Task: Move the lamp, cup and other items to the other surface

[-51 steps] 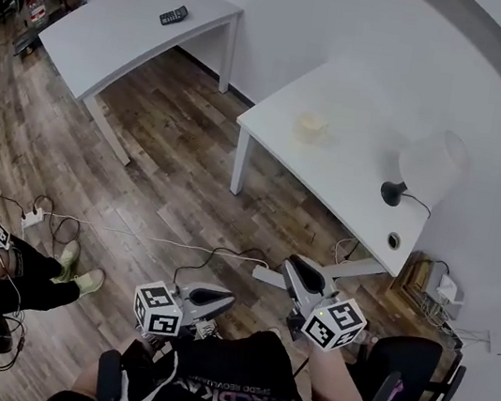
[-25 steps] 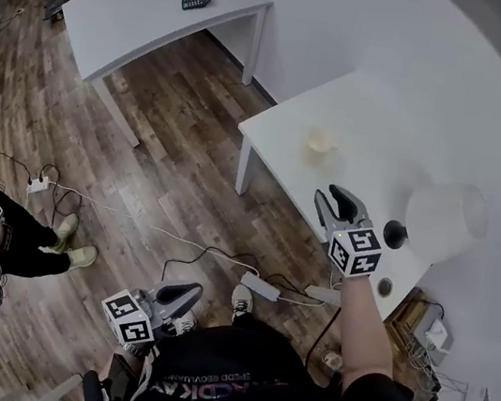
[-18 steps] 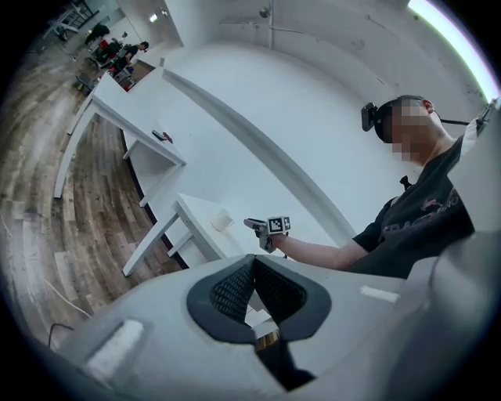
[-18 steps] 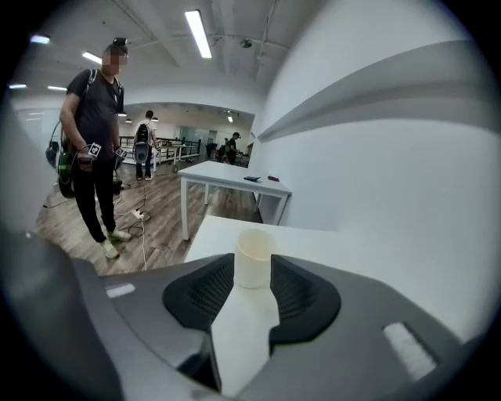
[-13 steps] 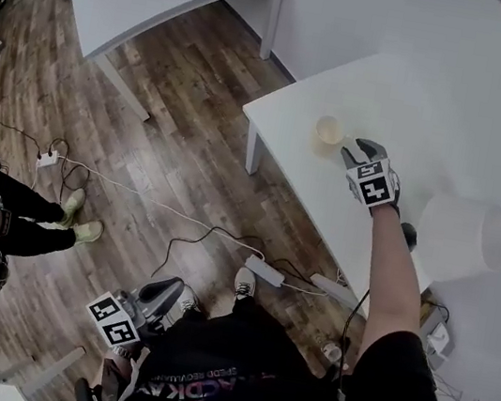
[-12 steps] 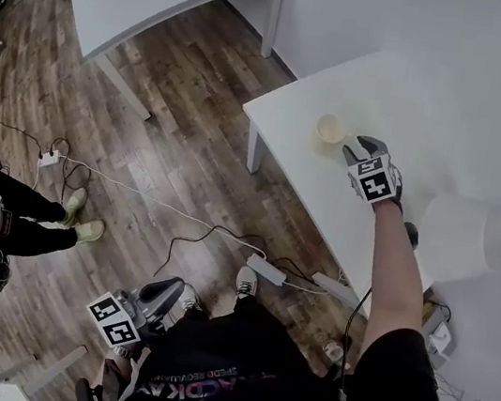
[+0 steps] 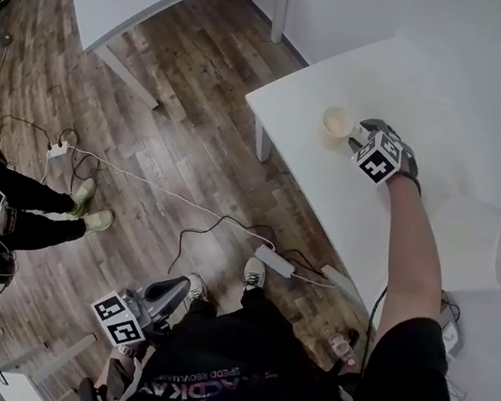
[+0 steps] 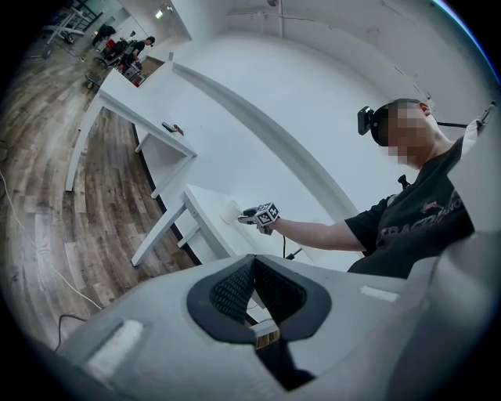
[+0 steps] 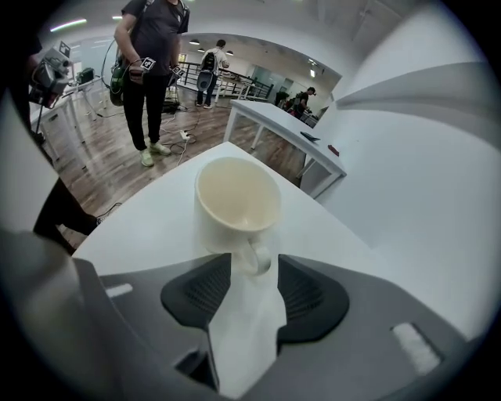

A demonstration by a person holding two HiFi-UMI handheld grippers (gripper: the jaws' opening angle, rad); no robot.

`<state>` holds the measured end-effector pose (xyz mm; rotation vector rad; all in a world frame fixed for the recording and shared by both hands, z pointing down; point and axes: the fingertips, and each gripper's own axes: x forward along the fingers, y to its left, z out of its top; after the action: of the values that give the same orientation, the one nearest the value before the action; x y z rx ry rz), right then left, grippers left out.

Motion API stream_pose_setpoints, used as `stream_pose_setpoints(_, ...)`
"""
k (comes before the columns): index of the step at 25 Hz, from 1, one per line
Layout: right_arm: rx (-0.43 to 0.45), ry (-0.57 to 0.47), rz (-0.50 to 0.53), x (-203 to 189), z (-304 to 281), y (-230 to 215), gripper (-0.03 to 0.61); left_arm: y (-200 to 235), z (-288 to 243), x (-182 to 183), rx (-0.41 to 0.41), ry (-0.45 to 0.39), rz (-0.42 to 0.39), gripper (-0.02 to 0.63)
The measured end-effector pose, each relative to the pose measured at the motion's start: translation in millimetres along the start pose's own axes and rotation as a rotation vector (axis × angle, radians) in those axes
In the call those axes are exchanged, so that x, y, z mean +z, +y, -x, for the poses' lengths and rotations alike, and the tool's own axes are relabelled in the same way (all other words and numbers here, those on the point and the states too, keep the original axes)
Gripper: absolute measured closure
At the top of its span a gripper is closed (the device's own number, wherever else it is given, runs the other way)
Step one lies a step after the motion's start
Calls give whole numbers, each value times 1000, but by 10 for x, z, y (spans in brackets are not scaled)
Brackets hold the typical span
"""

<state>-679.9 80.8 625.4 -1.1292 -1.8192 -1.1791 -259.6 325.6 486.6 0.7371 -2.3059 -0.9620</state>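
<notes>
Your right gripper (image 9: 252,282) is keeping its jaws spread (they have just been opening); the cup (image 9: 237,200) is sitting upright on the white table (image 9: 141,231) at twelve o'clock, its handle lying between the pads.

Bright, even indoor light, washing out the white counter (image 7: 317,173); only soft shadows beneath. Strongly fisheye-bent, with dark vignetted corners, in both gripper views; sharp centrally.

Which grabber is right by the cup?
The right gripper: its jaws, which have just been opening, stand either side of the cup's handle. The left gripper is far from it, shut and empty.
</notes>
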Motion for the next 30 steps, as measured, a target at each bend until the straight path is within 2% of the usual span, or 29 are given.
stream_pose_setpoints(5,48,21,77,20,-82,58,394,-3,-28,-59,9,0,16,614)
stream_pose_setpoints(13,56,11,79,58,-61,73,448,-30,-31,-90,16,-16,24,614)
stream_pose_setpoints(15,49,8,68,58,-54,73,488,-27,-23,-98,19,-20,25,614)
stream_pose_setpoints(30,106,-37,-78,64,140,367,497,-96,-9,-171,0,-39,25,614)
